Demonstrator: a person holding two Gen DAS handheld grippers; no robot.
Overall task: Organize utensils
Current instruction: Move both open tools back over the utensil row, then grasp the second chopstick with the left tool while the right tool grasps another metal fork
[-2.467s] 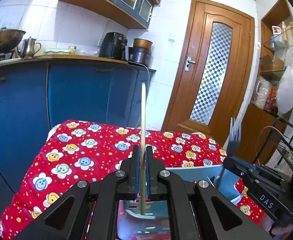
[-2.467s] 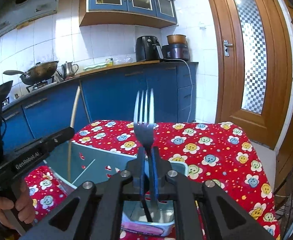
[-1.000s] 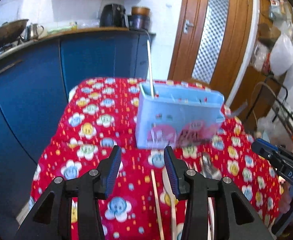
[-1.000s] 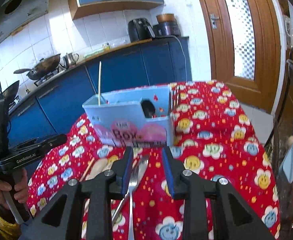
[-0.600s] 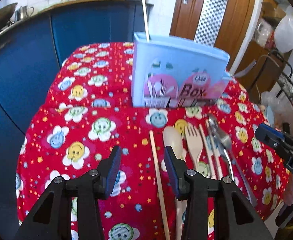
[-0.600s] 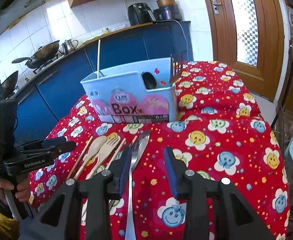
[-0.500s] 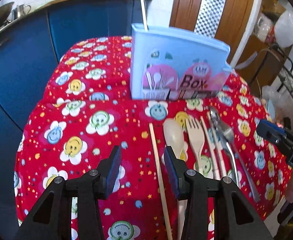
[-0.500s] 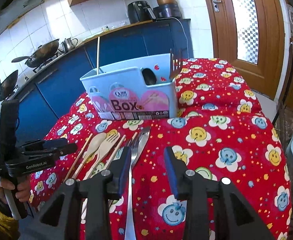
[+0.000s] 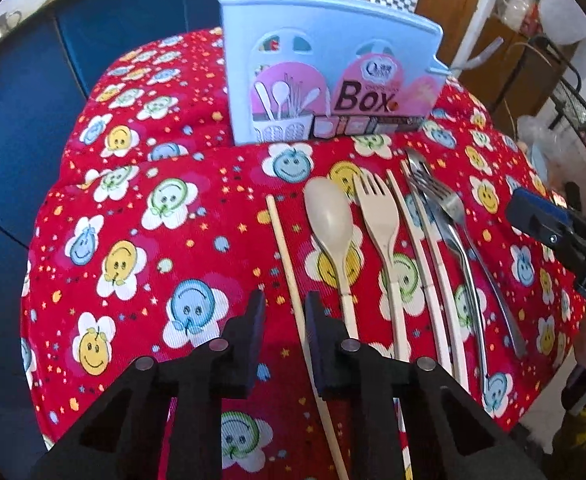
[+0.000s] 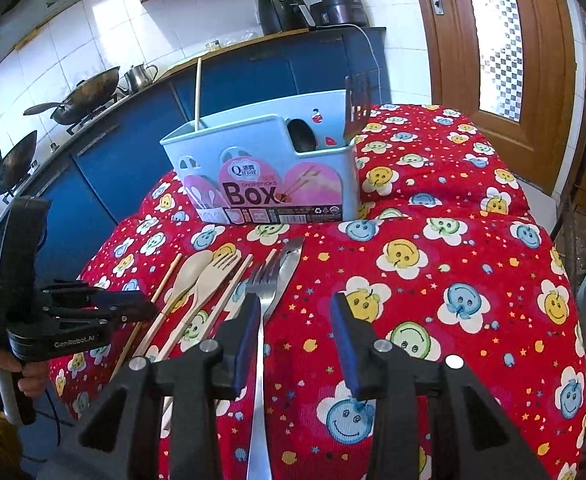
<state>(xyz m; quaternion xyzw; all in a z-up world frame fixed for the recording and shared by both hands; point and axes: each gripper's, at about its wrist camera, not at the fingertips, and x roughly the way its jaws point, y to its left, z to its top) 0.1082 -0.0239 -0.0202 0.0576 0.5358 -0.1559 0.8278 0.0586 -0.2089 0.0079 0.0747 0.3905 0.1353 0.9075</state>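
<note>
Your left claw (image 9: 283, 312) sits low over the red smiley-print cloth (image 9: 133, 240), and the single wooden chopstick (image 9: 289, 272) runs straight up between its two fingers, long axis in line with the way the claw points. The jaws are closing, the stick between them; a gap shows on both sides, so I judge the pads are not yet pressing on it. That alignment is what the pick turns on: the stick is centred enough, lying slightly toward the right finger.

Your right claw (image 10: 295, 312) is spread and opening. The steel fork (image 10: 263, 300) lies lengthwise just inside its left finger, handle toward you, tines away; nothing is pinched. To take it cleanly you would likely need to shift a little to the left.

Beyond the left claw, the rest lie side by side on the covered bench, all pointing at the holder: a pale spoon (image 9: 329, 216), a pale fork (image 9: 379, 208), two more chopsticks, and the steel pieces to the right.

Farther off stands the light-blue utensil holder (image 9: 325, 80), reading "Box" in large letters, with "CHOPSTICKS" and a "Qinai"-like logo, hard to read, above it. One chopstick (image 10: 198, 92) stands upright in its left compartment, a dark fork (image 10: 356, 100) in its right.

The left claw's body reads "GenRobot.AI" (image 10: 75, 343).
</note>
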